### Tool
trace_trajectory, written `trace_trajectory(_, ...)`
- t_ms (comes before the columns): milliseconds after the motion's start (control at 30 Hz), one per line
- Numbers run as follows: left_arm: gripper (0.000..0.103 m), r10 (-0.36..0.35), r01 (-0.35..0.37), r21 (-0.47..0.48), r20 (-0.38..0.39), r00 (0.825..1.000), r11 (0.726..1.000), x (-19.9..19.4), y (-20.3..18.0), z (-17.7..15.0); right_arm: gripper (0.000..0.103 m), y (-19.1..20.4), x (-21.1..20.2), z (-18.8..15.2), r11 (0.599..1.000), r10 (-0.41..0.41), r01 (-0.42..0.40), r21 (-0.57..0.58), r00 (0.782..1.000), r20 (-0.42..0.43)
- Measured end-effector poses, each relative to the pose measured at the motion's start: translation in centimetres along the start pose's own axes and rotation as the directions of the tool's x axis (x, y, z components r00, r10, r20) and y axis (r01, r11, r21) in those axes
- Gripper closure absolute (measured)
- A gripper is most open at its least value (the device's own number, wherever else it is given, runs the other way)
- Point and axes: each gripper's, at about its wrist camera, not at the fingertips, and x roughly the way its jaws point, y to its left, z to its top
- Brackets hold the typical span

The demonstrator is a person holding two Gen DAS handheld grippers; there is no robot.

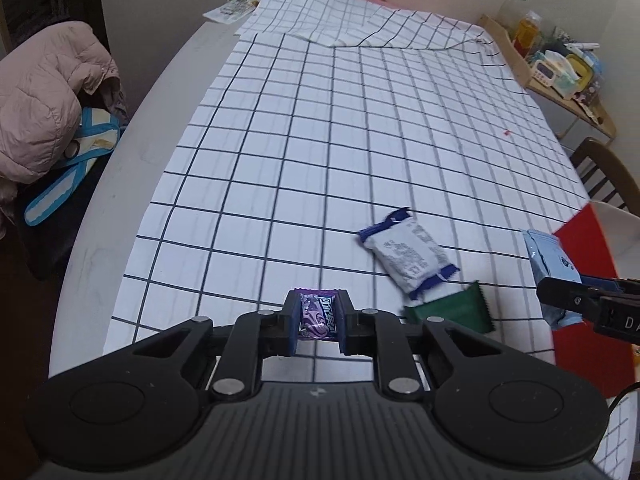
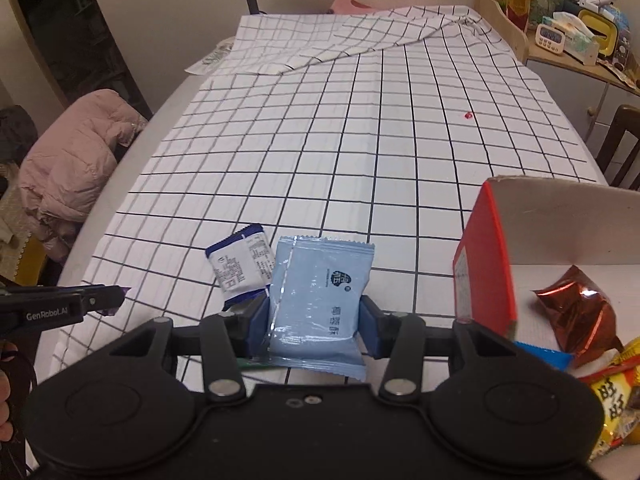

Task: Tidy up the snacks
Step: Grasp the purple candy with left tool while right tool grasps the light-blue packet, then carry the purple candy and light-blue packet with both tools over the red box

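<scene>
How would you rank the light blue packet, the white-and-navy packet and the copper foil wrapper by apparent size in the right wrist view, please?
1. light blue packet, though it is held nearest the camera.
2-3. white-and-navy packet and copper foil wrapper: too alike to rank.

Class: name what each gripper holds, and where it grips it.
Left gripper: purple candy, pinched across its sides. Right gripper: light blue packet, clamped across its lower side edges.

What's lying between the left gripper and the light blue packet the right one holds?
Left wrist view: a white-and-navy packet and a dark green packet lie on the cloth between the left gripper and the light blue packet.
</scene>
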Motion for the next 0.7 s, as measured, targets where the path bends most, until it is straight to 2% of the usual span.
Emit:
trace_trajectory(300,0.086,-0.07,0.068,0.048,0.036,0.997,0.997,-4.9,-5.2,-1.0,0.057,-2.3,-6.5,-1.4,1.0,0.031,-0.032,0.002,0.998,0.056)
trace_trajectory(700,0.086,-0.192,0.181,0.164,0.054,0.98,0.97,-7.7,-17.3,-2.3,0.057,-9.9,-13.4,-3.7,0.999,-0.005,0.0,0.042,0.992,0.123)
